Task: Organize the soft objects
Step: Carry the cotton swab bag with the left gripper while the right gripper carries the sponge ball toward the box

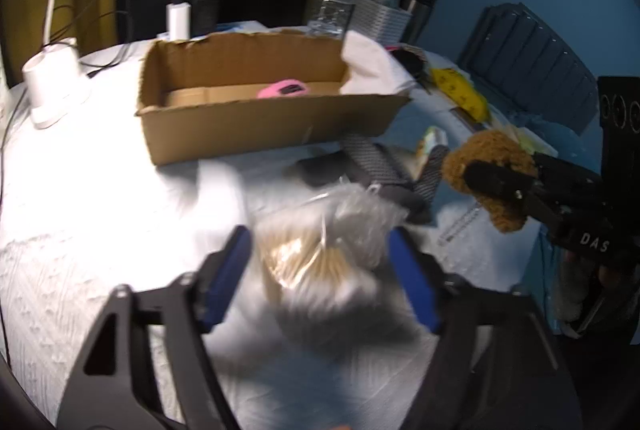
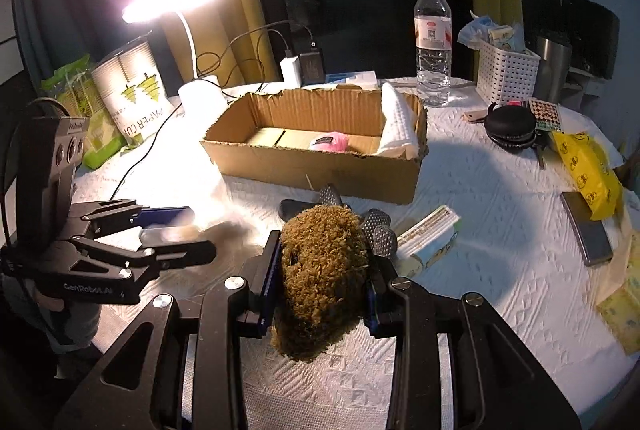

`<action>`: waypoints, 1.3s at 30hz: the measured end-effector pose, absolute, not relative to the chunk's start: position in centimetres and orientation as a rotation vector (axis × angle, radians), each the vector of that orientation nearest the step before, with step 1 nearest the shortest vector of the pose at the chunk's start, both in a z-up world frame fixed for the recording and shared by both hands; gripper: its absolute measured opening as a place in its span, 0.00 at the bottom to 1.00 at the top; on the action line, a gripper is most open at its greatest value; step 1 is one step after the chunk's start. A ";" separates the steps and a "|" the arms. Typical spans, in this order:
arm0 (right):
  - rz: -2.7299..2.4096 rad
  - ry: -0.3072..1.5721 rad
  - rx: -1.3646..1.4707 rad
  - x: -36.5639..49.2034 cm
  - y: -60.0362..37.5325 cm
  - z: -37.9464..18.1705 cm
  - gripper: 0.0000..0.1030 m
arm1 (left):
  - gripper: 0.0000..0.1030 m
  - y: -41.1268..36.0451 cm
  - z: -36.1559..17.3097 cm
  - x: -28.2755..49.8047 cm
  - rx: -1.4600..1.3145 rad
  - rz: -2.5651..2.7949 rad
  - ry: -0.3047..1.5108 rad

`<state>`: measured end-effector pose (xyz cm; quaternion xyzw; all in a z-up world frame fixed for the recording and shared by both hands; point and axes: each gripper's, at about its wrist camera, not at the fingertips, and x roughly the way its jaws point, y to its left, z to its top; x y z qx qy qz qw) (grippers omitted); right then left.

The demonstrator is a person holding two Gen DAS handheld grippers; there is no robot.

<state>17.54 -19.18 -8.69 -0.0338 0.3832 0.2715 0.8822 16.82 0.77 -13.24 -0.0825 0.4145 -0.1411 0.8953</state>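
Right wrist view shows the right tongs [image 2: 322, 282] pinching a fuzzy brown toy [image 2: 322, 270], which is held up off the desk [image 2: 500, 230] between the two blue pads. From the left wrist view the same brown toy [image 1: 494, 176] is seen far to the right of the left tongs [image 1: 320, 270], gripped from both sides by the right tongs [image 1: 500, 184]. The left tongs are spread wide, and a clear plastic bag [image 1: 332, 254] of pale sticks and white fluff lies between their tips; it cannot be told if the bag is touched yet, because the picture is blurred there. Ahead of both tongs sits the cardboard box [image 2: 320, 158], open at the top, with a pink soft thing [image 2: 332, 142] inside and a white cloth [image 2: 398, 128] draped over the end nearer the water bottle [image 2: 432, 42]. The step in hand looks like the toy being carried to the box. To do it well, the toy should be lifted higher than the near wall of the box, moved straight ahead, and let go only when it is over the bare floor of the box beside the pink thing. The squeeze should be kept gentle but firm, since the toy is soft and could slip. The grey glove [image 2: 376, 230] just past the toy should be passed over, not dragged. The left tongs could close slowly on the middle of the bag, so nothing spills.
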 end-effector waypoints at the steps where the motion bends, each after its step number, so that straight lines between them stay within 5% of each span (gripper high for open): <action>1: 0.566 0.802 -0.071 17.5 -19.2 -8.8 0.35 | 0.78 0.9 -13.1 16.6 -0.163 -0.278 0.851; 25: 0.556 0.820 -0.069 16.9 -19.3 -9.6 0.35 | 0.78 0.3 -17.6 17.4 -0.069 -0.203 0.948; 27: 0.561 0.816 -0.072 16.9 -19.2 -9.5 0.35 | 0.76 -0.4 -17.7 17.7 -0.042 -0.210 0.944; 28: 0.561 0.815 -0.074 16.8 -19.1 -9.4 0.35 | 0.59 -0.6 -17.5 17.8 -0.039 -0.217 0.940; 29: 0.561 0.812 -0.075 16.8 -19.0 -9.3 0.35 | 0.55 -0.5 -17.2 17.9 -0.065 -0.236 0.942; 39: 0.537 0.775 -0.073 17.1 -19.8 -7.5 0.35 | 0.51 0.7 -12.4 17.2 -0.202 -0.368 0.826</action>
